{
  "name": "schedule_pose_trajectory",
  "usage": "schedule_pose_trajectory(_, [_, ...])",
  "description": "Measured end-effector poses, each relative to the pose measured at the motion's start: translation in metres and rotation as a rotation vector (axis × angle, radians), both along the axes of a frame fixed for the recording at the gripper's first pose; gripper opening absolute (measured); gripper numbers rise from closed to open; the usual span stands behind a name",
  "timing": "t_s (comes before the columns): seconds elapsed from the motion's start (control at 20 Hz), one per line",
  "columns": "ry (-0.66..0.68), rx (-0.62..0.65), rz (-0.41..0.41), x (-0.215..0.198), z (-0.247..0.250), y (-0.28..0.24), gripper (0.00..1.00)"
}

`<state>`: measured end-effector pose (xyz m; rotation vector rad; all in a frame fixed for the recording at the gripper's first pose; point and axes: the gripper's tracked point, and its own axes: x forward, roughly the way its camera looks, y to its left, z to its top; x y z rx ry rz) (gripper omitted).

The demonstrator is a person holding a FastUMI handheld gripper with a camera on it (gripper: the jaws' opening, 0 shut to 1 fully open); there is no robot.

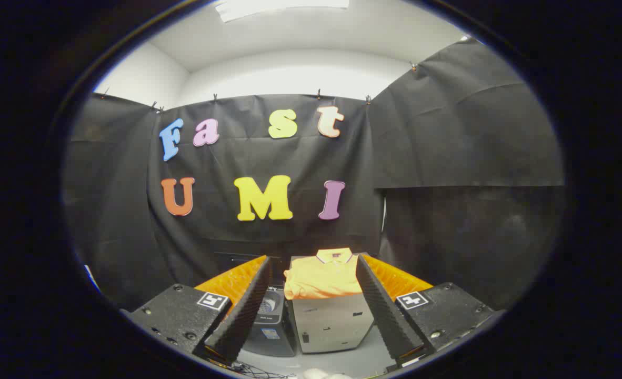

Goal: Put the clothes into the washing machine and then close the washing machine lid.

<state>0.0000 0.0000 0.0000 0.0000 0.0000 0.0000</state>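
**Shirt waits on the cabinet, tongs wide and empty**

Beyond the fingers, a folded orange shirt (324, 276) lies on top of a pale box-like cabinet (332, 322), its front edge hanging slightly over the top's front edge. Just beside the cabinet stands a small dark washing machine (270, 323); its lid seems open, though a finger hides part of it. The tongs (311, 326) are spread wide, gripping nothing, well short of the shirt.

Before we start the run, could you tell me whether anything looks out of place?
Nothing stands out: the folded orange shirt lies neatly on the grey box, beside the washing machine, beyond the open gripper.
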Motion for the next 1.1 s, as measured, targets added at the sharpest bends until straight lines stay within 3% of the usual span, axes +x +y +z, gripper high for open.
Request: schedule_pose_trajectory(1.1, [0.01,-0.026,-0.045,-0.0023,0.0003,0.0047,1.0])
